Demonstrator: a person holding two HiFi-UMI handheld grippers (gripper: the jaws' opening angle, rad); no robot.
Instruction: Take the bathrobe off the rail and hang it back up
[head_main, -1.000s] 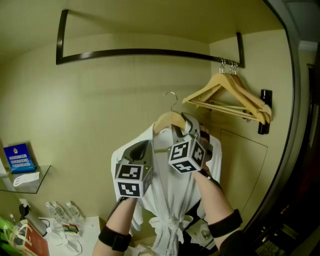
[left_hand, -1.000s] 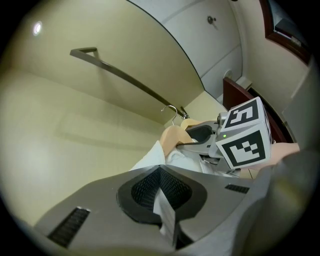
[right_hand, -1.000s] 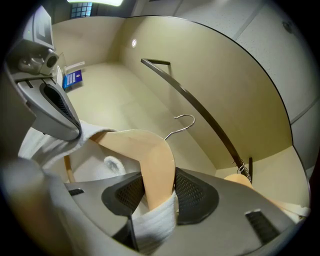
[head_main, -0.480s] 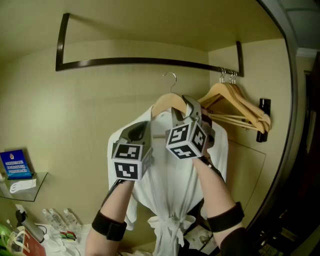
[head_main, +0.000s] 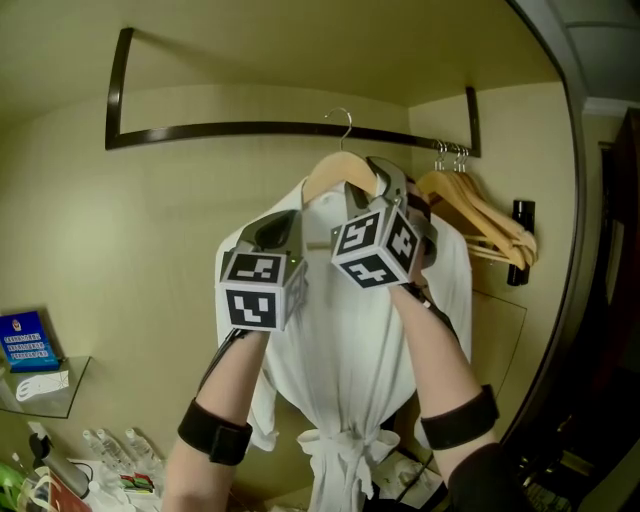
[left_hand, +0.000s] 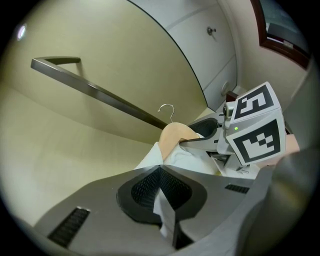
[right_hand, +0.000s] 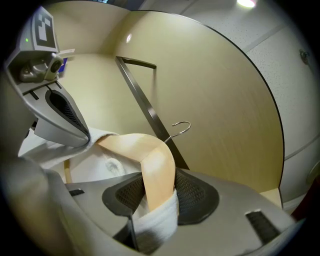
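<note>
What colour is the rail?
The rail is dark brown, nearly black. The head view shows it best.

Soft white cloth bathrobe (head_main: 350, 360), smooth pale wooden hanger (head_main: 335, 168), dark matt metal rail (head_main: 230, 130).

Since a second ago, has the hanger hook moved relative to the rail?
Yes, upward. In the head view the hook was well below the rail a second ago; now its top overlaps the rail's line.
</note>
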